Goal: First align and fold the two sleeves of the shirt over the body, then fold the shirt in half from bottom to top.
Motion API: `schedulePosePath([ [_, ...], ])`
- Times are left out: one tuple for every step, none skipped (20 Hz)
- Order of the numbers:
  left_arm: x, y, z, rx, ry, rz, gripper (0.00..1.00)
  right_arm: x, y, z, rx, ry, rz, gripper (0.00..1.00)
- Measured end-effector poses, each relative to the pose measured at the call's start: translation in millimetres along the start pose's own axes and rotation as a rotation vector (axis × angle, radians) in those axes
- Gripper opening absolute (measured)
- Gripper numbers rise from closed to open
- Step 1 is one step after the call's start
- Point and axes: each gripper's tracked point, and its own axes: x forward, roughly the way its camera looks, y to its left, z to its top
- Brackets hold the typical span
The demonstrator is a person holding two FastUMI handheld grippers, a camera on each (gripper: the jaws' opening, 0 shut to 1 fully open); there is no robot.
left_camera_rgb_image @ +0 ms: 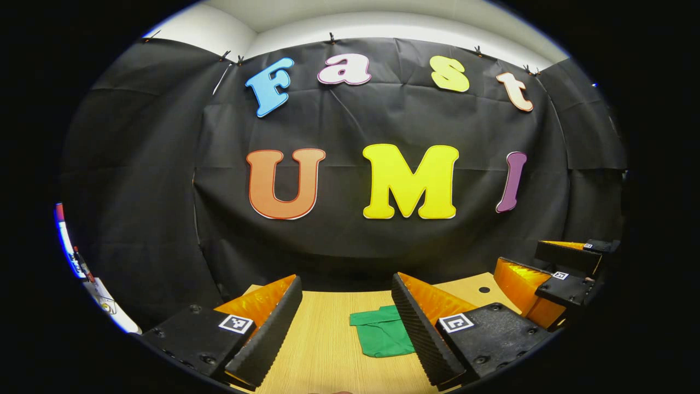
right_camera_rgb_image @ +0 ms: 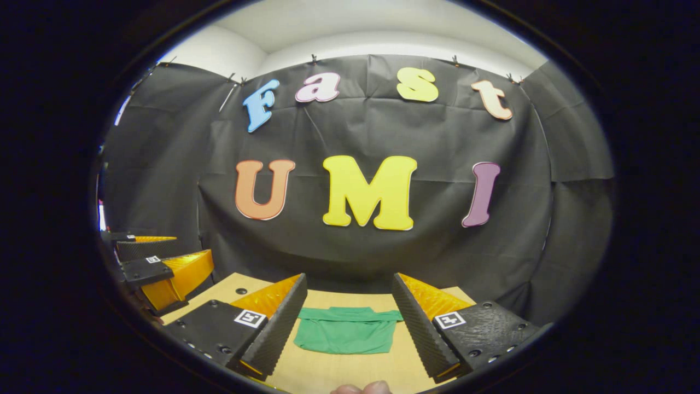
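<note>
The green shirt [left_camera_rgb_image: 383,331] lies on the light wooden table [left_camera_rgb_image: 322,350], folded into a compact rectangle. In the right gripper view the shirt [right_camera_rgb_image: 347,328] sits straight ahead with a folded band along its far edge. My left gripper [left_camera_rgb_image: 346,279] is open and held above the table; the shirt lies beyond it, partly hidden behind its right finger. My right gripper [right_camera_rgb_image: 349,276] is also open, nothing between its fingers, the shirt farther off past the gap. Each gripper shows in the other's view, the right gripper [left_camera_rgb_image: 547,268] at the right and the left gripper [right_camera_rgb_image: 164,254] at the left, both apart from the shirt.
The table [right_camera_rgb_image: 350,366] ends at the black cloth wall close behind the shirt. A small round hole [left_camera_rgb_image: 484,289] marks the tabletop near its far edge. A person's fingertips [right_camera_rgb_image: 361,388] show at the bottom edge of the right gripper view.
</note>
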Motion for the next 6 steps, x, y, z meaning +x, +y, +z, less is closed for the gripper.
schedulePosePath([
  [0.0,-0.6,-0.1,-0.002,0.001,-0.001,1.00,-0.6,-0.6,0.2,0.000,0.000,-0.001,0.96],
  [-1.2,-1.7,-0.4,-0.005,-0.001,-0.003,1.00,-1.6,-1.1,0.7,-0.001,-0.002,-0.001,0.96],
  [-1.8,-2.0,0.0,-0.005,-0.001,-0.001,1.00,-2.0,-1.9,0.8,-0.003,-0.004,-0.003,0.96],
  [-2.5,-1.3,1.4,-0.004,-0.003,-0.001,1.00,-2.4,-2.1,3.0,-0.002,-0.010,-0.002,0.96],
  [-3.5,-1.6,1.7,-0.002,-0.005,0.001,1.00,-2.4,-1.3,2.9,-0.001,-0.011,0.001,0.96],
  [-3.0,-2.0,2.4,-0.002,-0.008,0.001,1.00,-2.8,-1.6,2.8,-0.001,-0.009,0.003,0.96],
])
